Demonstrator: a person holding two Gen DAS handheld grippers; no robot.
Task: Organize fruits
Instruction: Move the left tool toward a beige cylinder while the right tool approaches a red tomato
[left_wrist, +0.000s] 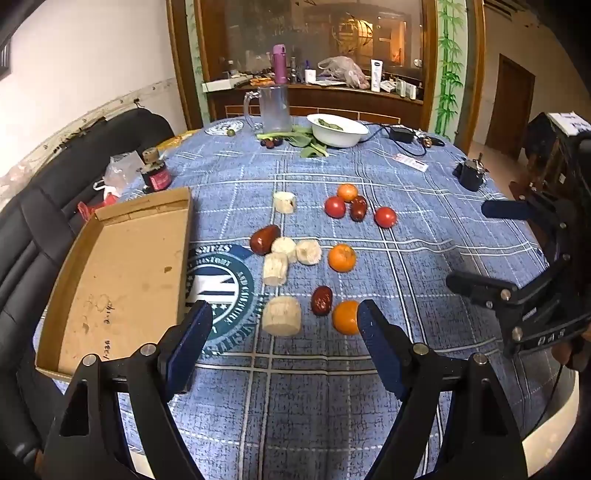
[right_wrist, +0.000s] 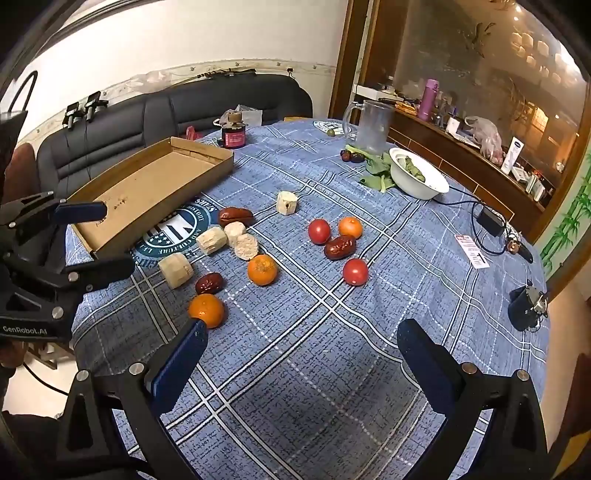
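Note:
Fruit lies loose on the blue checked tablecloth (left_wrist: 295, 387): three oranges (left_wrist: 342, 257), two tomatoes (left_wrist: 335, 206), three red dates (left_wrist: 321, 301) and several pale banana chunks (left_wrist: 282, 316). An empty cardboard tray (left_wrist: 122, 273) sits at the left. My left gripper (left_wrist: 282, 325) is open and empty, low over the table, with the nearest banana chunk, date and orange (left_wrist: 345, 317) between its fingers. My right gripper (right_wrist: 301, 339) is open and empty, just right of the nearest orange (right_wrist: 207, 309). It shows in the left wrist view (left_wrist: 480, 251), and the left gripper in the right wrist view (right_wrist: 96, 236).
At the far side stand a clear jug (left_wrist: 274, 107), a white bowl (left_wrist: 337, 129) with greens, a black adapter with cable (left_wrist: 400, 133) and a red-labelled jar (left_wrist: 157, 173). A small black holder (left_wrist: 471, 173) sits at the right edge. A black sofa (left_wrist: 33, 221) lies beyond the tray.

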